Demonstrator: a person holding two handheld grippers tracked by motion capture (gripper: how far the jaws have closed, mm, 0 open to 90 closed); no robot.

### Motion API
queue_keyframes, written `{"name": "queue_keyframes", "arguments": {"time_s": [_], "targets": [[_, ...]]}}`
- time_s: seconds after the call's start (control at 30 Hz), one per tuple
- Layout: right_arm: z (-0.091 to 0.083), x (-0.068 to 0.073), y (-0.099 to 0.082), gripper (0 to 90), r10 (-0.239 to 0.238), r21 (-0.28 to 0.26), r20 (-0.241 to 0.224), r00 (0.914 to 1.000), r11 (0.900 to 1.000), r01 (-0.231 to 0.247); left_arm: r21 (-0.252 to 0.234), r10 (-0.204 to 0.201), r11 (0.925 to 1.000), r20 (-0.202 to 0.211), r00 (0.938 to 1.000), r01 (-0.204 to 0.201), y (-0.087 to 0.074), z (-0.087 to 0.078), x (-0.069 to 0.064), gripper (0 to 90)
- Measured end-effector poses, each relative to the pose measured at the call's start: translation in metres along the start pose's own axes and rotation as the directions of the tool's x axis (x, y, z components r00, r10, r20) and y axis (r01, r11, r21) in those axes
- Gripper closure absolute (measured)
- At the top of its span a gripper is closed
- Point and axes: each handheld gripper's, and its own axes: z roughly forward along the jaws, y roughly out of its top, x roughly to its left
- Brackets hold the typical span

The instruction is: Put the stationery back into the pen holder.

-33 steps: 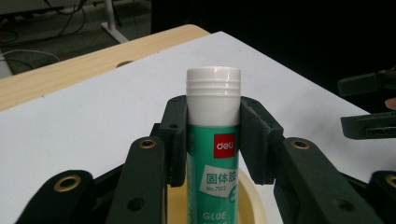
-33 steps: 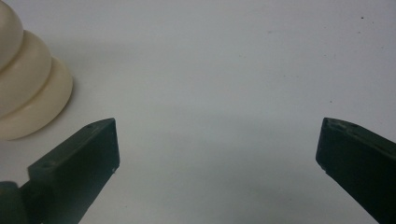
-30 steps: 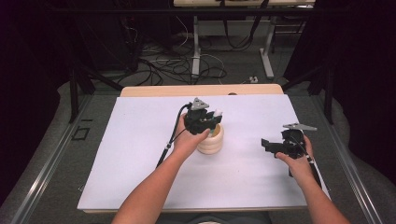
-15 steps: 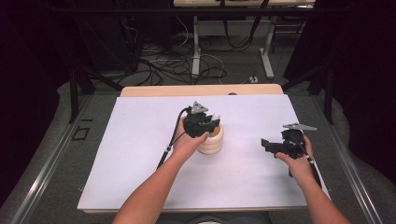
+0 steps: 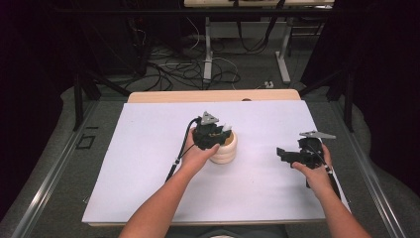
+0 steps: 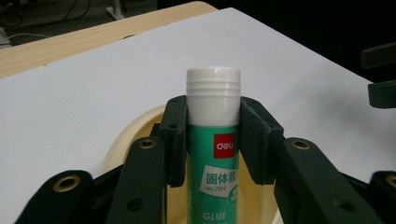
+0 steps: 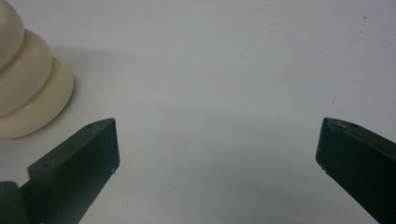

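Note:
My left gripper (image 6: 213, 135) is shut on a green glue stick (image 6: 213, 158) with a white cap, its jaws pressing on both sides just under the cap. The stick hangs over the mouth of a cream ribbed pot (image 6: 122, 140). From above, the left gripper (image 5: 218, 133) sits on top of that cream pot (image 5: 225, 152) near the middle of the white table (image 5: 148, 148). My right gripper (image 5: 283, 154) rests at the right of the table, jaws wide open with nothing between them. In the right gripper view, the right gripper (image 7: 217, 144) faces bare table, with the cream pot (image 7: 28, 93) at the left edge.
The white sheet lies on a wooden tabletop (image 5: 213, 95) whose far strip shows. Beyond it, cables (image 5: 188, 69) and table legs (image 5: 208, 44) stand on a dark floor. Part of the other gripper (image 6: 380, 70) shows dark at the right edge of the left gripper view.

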Motion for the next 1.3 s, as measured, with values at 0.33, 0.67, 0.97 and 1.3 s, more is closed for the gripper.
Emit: {"name": "queue_keyframes", "arguments": {"time_s": [0.33, 0.67, 0.97, 1.3], "targets": [[0.0, 0.0, 0.0, 0.0, -0.001, -0.001, 0.0, 1.0, 1.0, 0.001, -0.004, 0.007, 1.0, -0.004, 1.0, -0.007, 0.0, -0.001, -0.002, 64.7], [0.0, 0.0, 0.0, 0.0, -0.001, 0.0, 0.0, 1.0, 1.0, 0.001, -0.057, 0.022, 0.9981, -0.017, 0.9996, -0.023, 0.004, -0.007, -0.006, 48.7], [0.0, 0.0, 0.0, 0.0, -0.001, -0.001, 0.002, 1.0, 1.0, 0.001, -0.044, 0.027, 0.9986, -0.021, 0.9994, -0.028, 0.007, -0.019, -0.01, 34.7], [0.0, 0.001, 0.0, 0.0, -0.003, -0.003, 0.005, 1.0, 1.0, 0.003, -0.052, 0.037, 0.9979, -0.018, 0.9992, -0.038, 0.01, -0.044, -0.005, 27.3]]}}
